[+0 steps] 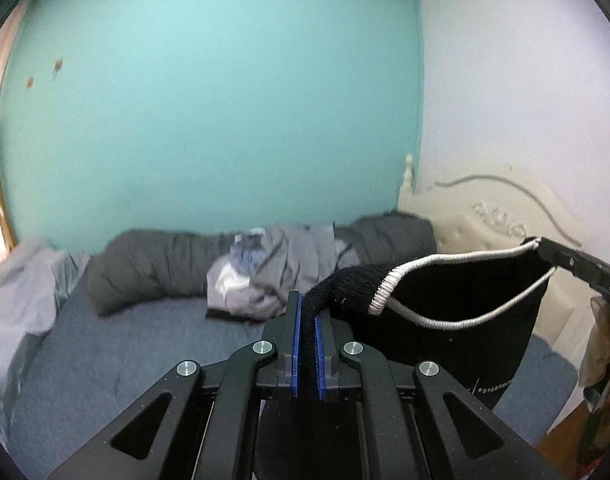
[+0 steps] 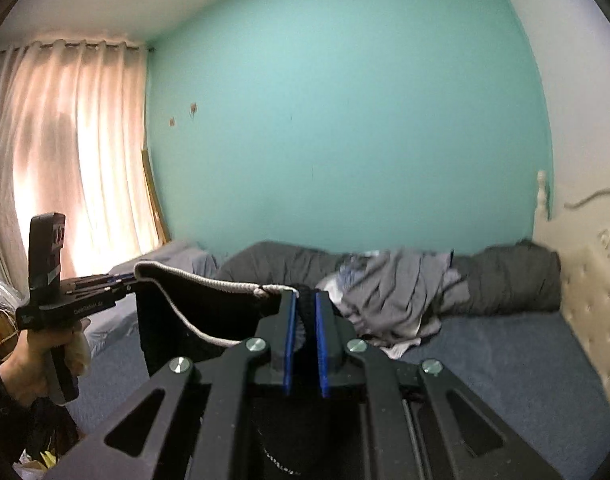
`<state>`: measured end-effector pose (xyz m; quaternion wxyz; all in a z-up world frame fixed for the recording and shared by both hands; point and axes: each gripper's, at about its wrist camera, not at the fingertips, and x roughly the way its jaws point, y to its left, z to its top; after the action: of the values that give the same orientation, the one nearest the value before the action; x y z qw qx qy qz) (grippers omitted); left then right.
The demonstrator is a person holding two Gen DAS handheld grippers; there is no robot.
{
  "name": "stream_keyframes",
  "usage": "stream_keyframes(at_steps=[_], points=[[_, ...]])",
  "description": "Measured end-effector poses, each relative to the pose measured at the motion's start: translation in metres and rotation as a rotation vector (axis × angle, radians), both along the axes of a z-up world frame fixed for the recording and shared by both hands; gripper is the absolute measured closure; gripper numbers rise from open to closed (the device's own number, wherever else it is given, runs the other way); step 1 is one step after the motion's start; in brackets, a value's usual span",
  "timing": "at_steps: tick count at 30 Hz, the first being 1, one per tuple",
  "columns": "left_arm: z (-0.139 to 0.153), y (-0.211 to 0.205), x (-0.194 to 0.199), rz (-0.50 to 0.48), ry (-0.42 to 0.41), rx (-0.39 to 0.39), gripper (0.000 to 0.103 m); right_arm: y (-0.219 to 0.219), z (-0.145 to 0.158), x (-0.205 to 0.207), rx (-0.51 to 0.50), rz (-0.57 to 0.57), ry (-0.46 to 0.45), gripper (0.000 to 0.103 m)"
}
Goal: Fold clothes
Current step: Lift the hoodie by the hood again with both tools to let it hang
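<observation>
While both of my grippers are raised above the bed (image 1: 117, 344), a black knit garment (image 1: 465, 320) with white-trimmed edges hangs stretched between them. My left gripper (image 1: 308, 344) has its blue-padded fingers (image 1: 296, 348) pinched onto a bunched black edge of the garment, with only the cloth between the pads. My right gripper (image 2: 303, 344) likewise has its fingers (image 2: 289, 344) clamped on a black fold just beside the white trim (image 2: 225, 284). From the left wrist camera I see the right gripper's tip holding the far top corner at the frame's right edge, and the garment's body drops from there in front of the cream headboard (image 1: 497, 216). From the right wrist camera I see my left hand (image 2: 29, 364) wrapped around the left gripper's handle near the curtain (image 2: 65, 152). Behind the garment, a rumpled grey pile of clothes (image 1: 273, 268) lies on the blue sheet against a dark grey rolled duvet (image 1: 153, 268) along the turquoise wall (image 1: 225, 100).
</observation>
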<state>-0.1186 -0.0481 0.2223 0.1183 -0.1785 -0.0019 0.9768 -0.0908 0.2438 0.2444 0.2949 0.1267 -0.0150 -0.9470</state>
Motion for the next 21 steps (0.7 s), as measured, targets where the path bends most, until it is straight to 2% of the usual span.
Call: stream_keyframes(at_steps=[6, 10, 16, 21], points=[[0.066, 0.007, 0.044, -0.001, 0.117, -0.001, 0.097, 0.010, 0.051, 0.050, 0.000, -0.002, 0.102, 0.094], [0.094, 0.010, 0.069, -0.012, 0.154, 0.015, 0.097, 0.016, 0.073, 0.071, -0.010, -0.006, 0.135, 0.094], [0.116, 0.014, 0.090, -0.029, 0.165, 0.032, 0.097, 0.028, 0.090, 0.091, -0.034, 0.000, 0.165, 0.094], [0.104, 0.015, 0.086, -0.023, 0.125, 0.028, 0.097, 0.030, 0.081, 0.082, -0.025, 0.015, 0.131, 0.094]])
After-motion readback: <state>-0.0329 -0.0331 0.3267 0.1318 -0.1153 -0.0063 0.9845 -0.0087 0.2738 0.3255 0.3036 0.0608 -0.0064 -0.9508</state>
